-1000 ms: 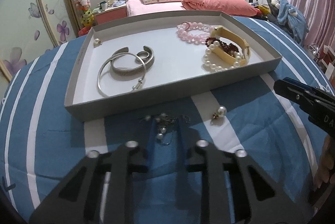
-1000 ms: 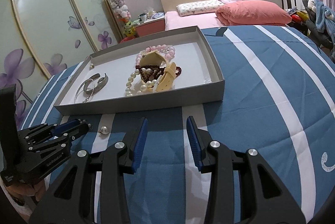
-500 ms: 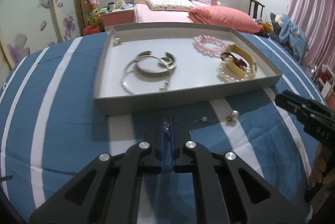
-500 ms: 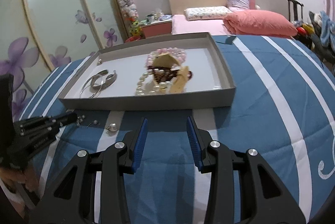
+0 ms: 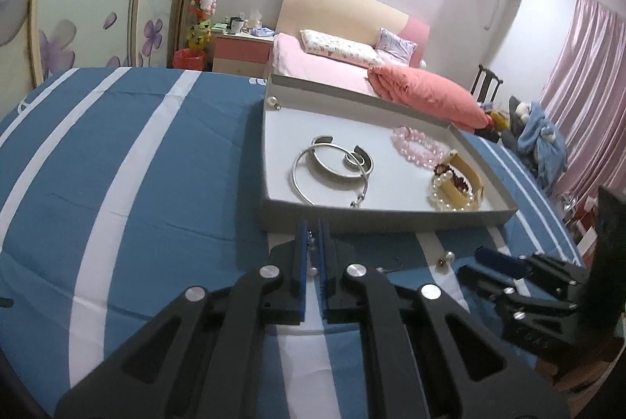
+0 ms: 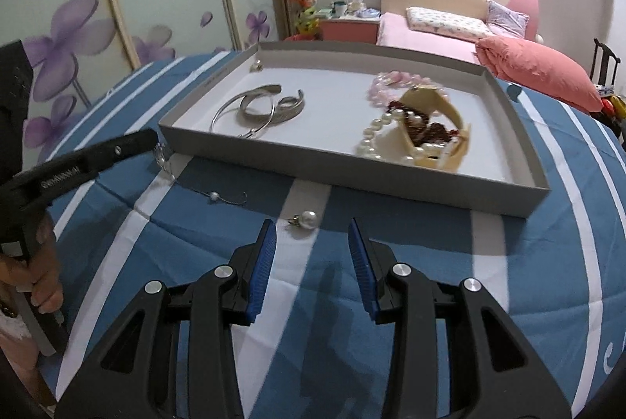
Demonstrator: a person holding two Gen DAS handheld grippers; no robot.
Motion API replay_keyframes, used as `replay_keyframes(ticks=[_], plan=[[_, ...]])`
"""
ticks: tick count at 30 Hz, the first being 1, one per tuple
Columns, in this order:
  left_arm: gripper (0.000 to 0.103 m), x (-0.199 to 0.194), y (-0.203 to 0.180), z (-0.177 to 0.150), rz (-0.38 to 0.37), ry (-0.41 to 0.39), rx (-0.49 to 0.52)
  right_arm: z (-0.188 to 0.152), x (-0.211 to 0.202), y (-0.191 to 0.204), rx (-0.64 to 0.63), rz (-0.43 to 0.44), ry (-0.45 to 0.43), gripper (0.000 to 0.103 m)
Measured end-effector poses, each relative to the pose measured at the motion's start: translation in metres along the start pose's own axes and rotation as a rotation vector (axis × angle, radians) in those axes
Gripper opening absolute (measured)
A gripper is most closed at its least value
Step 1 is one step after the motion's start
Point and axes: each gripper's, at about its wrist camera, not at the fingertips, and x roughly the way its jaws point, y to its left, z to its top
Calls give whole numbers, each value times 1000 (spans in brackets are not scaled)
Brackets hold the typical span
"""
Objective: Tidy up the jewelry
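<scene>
Jewelry sorting is in the middle: the shallow grey cardboard tray [image 6: 411, 184] on the blue quilt with white stripes [image 6: 528, 262] already holds the silver bangles [image 6: 258, 106], the pink bead bracelet [image 6: 395, 84] and the white pearl strand [image 6: 375, 137] lying around a cream cuff [image 6: 442, 129]. One small pearl earring [image 5: 272, 102] sits in its far corner.

The left gripper [image 5: 312, 235] has its blue pads pressed together on a thin silver chain piece with small beads [image 5: 311, 243]; the jaws have just finished closing on it. In the right wrist view the piece hangs from the tip just beside the near wall of the tray, so I judge the step in hand is carrying this piece into the tray. The next move calls for lifting over the wall before letting go, because the chain dangles and can catch on the edge.

The right gripper [image 6: 312, 247] is spread and holds nothing. A round pearl stud earring [image 6: 307, 219] lies on the quilt just beyond its fingertips, slightly toward the left pad, and a thin wire pin with a small bead [image 6: 227, 198] lies farther left. The stud looks like the right gripper's target; it is small and round, so the pads must come down around it squarely or it may roll away.
</scene>
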Motion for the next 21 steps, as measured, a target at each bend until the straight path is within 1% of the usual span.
replay_keyframes(ticks=[5, 7, 12, 21], plan=[[6, -5, 8, 2, -19, -31, -36, 4, 11, 2, 2, -3, 36, 37], [6, -8, 11, 3, -9, -42, -50, 6, 13, 2, 5, -3, 39, 35], [6, -3, 20, 2, 8, -19, -83, 6, 17, 0, 15, -2, 57, 28], [6, -3, 18, 1, 1, -23, -75, 7, 17, -2, 17, 0, 62, 24]])
